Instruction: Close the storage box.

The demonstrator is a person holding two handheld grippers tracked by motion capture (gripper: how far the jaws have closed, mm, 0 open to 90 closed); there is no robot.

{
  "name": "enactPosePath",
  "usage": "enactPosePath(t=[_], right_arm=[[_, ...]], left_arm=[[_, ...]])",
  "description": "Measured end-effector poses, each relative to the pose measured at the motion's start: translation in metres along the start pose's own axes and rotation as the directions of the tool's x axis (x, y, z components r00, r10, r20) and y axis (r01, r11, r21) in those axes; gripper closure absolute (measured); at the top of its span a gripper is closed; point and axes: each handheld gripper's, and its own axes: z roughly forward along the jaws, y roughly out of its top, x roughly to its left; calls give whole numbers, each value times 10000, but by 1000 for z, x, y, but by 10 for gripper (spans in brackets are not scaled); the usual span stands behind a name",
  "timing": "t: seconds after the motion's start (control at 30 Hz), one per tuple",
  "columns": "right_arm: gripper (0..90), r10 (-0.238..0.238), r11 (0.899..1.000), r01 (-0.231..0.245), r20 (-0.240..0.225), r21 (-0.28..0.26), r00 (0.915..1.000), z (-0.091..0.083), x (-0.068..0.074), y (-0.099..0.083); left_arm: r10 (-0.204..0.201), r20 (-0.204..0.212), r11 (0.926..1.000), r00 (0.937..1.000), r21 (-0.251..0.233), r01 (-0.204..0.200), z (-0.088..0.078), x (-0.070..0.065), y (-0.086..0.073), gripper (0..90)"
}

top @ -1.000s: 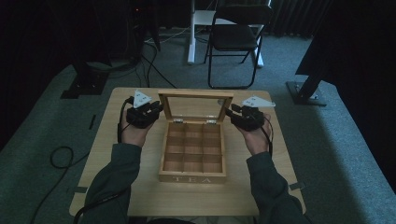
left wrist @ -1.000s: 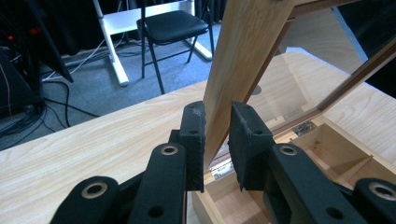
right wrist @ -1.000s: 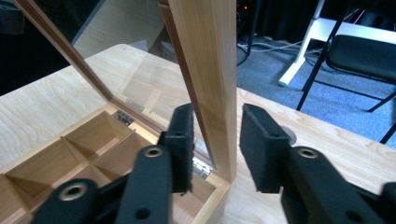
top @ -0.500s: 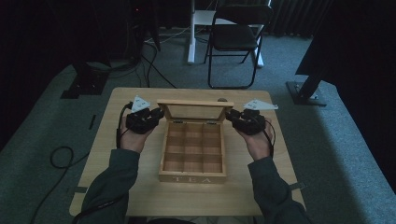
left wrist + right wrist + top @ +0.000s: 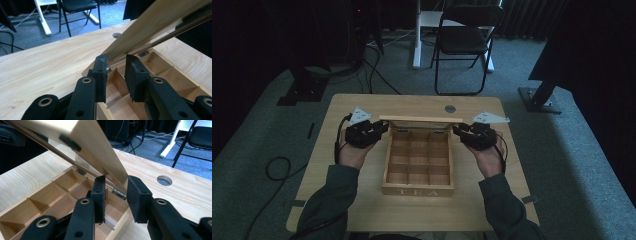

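High view: chair (image 5: pixel 463 37) behind table (image 5: pixel 337 115); tea box (image 5: pixel 418 165) centre.

From above, the scene is dim: the floor and the room's far corners sink into near black, and only the pale tabletop (image 5: pixel 362 200) catches soft, even light, with no hard shadows at its edges. My hands and sleeves read as dark shapes with little detail. Along my left gripper (image 5: pixel 116 68) the picture is much brighter; the black pads show sharp texture, while the chair (image 5: pixel 77 5) behind goes soft. The raised lid (image 5: pixel 150 27) is slightly blurred close up. Along my right gripper (image 5: pixel 115 188) the wood glows warm, the compartments hold gentle shadows, and straight lines bow near the frame edges.
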Motion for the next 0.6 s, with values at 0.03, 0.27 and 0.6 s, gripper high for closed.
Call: enactPosePath(t=[0.03, 0.27, 0.6], right_arm=[[675, -42, 10000, 42, 13, 6, 10000, 0, 1, -1], [673, -225, 9996, 224, 13, 170, 9997, -4, 6, -8], [620, -163, 9996, 163, 0, 234, 9999, -7, 9, -18]], left_arm=[[-27, 23, 10000, 10000, 9, 27, -1, -1, -1, 713], [-16, 188, 10000, 9998, 68, 14, -6, -6, -7, 669], [-56, 495, 10000, 9988, -36, 58, -15, -11, -11, 606]])
